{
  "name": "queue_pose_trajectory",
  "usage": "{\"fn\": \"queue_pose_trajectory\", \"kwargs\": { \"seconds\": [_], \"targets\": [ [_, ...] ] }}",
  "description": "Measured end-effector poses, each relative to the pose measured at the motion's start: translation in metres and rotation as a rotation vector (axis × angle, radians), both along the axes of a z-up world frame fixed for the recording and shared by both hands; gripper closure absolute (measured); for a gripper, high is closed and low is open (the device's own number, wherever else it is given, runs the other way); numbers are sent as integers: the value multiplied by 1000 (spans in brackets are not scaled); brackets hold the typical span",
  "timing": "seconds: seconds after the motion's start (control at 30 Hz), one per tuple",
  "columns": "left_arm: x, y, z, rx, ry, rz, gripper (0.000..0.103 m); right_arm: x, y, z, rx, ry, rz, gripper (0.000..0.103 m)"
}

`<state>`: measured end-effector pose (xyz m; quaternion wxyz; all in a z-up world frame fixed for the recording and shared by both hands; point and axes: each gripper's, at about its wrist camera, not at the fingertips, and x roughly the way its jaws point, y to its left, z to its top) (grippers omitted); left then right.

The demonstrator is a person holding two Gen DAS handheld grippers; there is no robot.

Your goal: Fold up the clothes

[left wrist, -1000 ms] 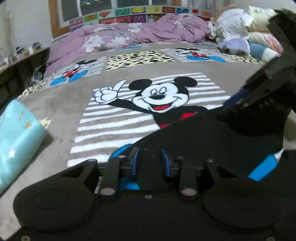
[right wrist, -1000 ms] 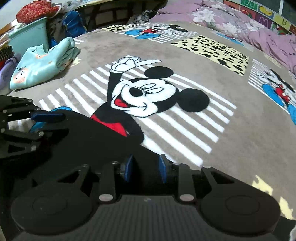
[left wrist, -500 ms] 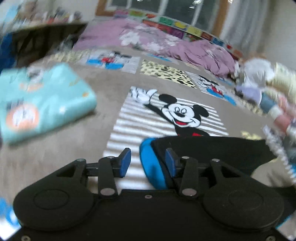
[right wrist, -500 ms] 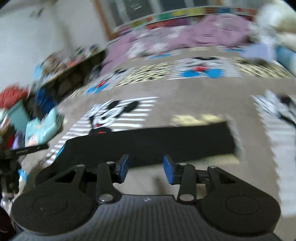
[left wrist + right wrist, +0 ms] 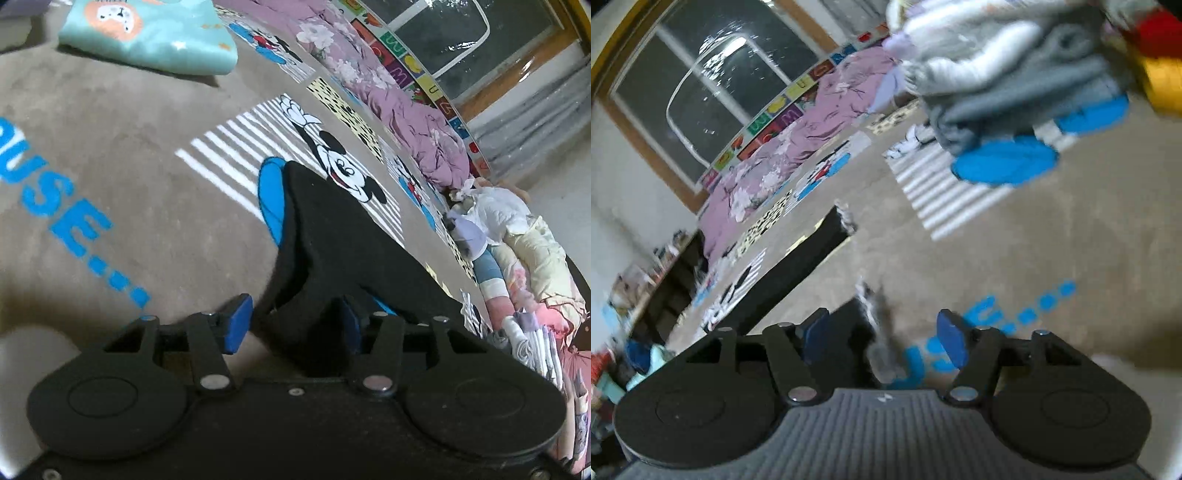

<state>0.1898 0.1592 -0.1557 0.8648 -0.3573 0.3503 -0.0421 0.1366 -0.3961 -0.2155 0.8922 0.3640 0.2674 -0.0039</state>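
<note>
One black garment lay stretched in a long band across a taupe cartoon-mouse blanket that covered a bed, its long axis running from the left hand-held gripper up and away toward the pile of unfolded laundry at the right of the left wrist view. The near end of the cloth bunched between that gripper's two blue pads, whose jaws were opening; the far-side pad touched the fabric while the near-side pad stood just clear of it. In the blurred right wrist view, the right hand-held gripper was also opening, with a frayed whitish edge of the black garment lying between its pads and neither pad visibly pressing it; from there the band ran up and to the left. One folded turquoise garment with an orange animal print rested well apart near the blanket's far edge. A rumpled purple floral quilt lay along the wall beneath one dark window bordered by a strip of coloured alphabet tiles. A second heap of grey and white clothes filled the upper right of the right wrist view.
</note>
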Motion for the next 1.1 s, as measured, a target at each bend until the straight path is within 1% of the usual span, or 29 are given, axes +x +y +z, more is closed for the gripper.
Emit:
{"fn": "queue_pose_trajectory", "kwargs": {
  "seconds": [0.2,0.27,0.3,0.33,0.37,0.4,0.47,0.53,0.57,0.63,0.67,0.73,0.77,0.83,0.87,0.9,0.93,0.97,1.0,1.03,1.1],
  "targets": [
    [-7,-1,-5,4,12,38,68,19,4,-7,67,-28,14,37],
    [-7,-1,-7,4,10,49,69,23,7,-9,66,-32,23,39],
    [-7,-1,-7,1,8,54,73,25,10,-9,59,-31,32,41],
    [-7,0,-8,-2,6,59,77,26,14,-10,50,-24,49,57],
    [-6,1,-9,-5,4,64,83,27,19,-11,41,-18,66,83],
    [-7,1,-9,-8,-1,69,86,28,23,-12,32,-11,83,89],
    [-13,3,-1,-10,-29,72,87,27,26,-9,19,-24,82,90],
    [-20,0,8,41,-63,61,87,23,22,-1,16,-52,47,90],
    [-20,-2,6,67,-48,55,87,22,21,3,3,-59,33,90],
    [-16,-5,-7,95,6,43,86,27,19,0,-46,-18,39,91],
    [-16,-6,-7,104,4,40,85,29,18,-3,-66,6,43,91],
    [-16,-7,-7,124,-4,33,81,29,16,-10,-97,28,35,96],
    [-17,-7,-4,140,-13,24,79,26,15,-10,-87,20,27,94],
    [-23,-6,-2,159,-22,34,78,19,14,-8,-83,6,10,86],
    [-26,-8,2,192,-32,40,76,16,15,-5,-109,2,10,84],
    [-30,-13,9,253,-51,51,76,13,16,-1,-139,-2,9,83],
    [-33,-21,17,331,-78,62,76,10,16,2,-161,-16,6,81],
    [-37,-28,24,388,-114,59,76,6,16,6,-185,-35,5,81],
    [-40,-36,30,426,-159,50,76,1,19,11,-214,-63,13,81],
    [-42,-42,34,437,-200,29,76,-3,23,16,-246,-91,35,81],
    [-41,-55,35,441,-251,-32,76,-7,39,25,-329,-138,118,81]
  ]
}}
